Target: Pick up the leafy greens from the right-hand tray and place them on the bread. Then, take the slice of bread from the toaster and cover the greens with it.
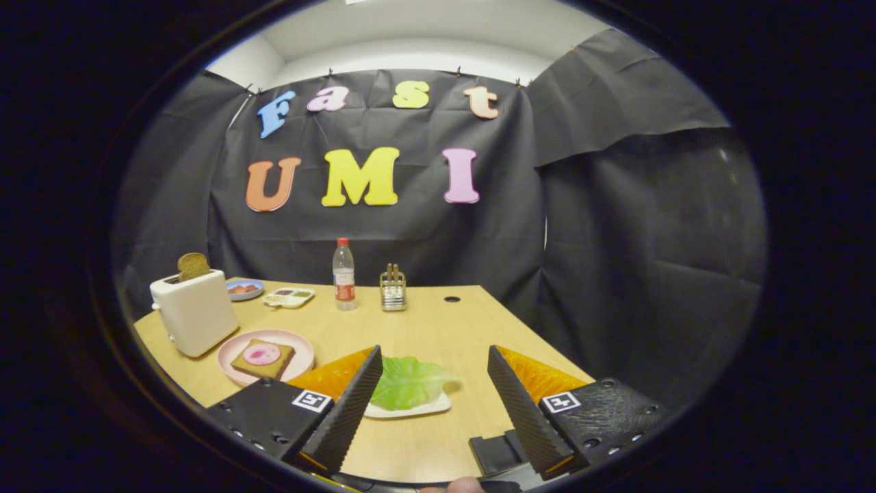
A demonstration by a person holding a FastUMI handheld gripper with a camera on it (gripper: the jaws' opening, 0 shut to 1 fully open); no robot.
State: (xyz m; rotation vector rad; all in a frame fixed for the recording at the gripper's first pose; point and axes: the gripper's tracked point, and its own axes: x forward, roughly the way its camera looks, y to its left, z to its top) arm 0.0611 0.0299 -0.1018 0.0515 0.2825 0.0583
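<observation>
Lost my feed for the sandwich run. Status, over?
Claw open, empty. Leafy greens on their white tray between the fingers, ungrasped. Bread waits on the pink plate; nothing blocking.

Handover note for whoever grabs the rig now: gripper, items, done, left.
Gripper: open, holding nothing, above the table, fingers either side of the greens.
Greens: on the white tray, between the fingers, nearer the left one.
Bread: on the pink plate left of the tray, a pink slice on top.
Toaster: behind the plate, second slice sticking up from it.
Done: nothing yet.
Left: grasp greens, lay them on the bread, then pull the slice from the toaster and cover them.
</observation>
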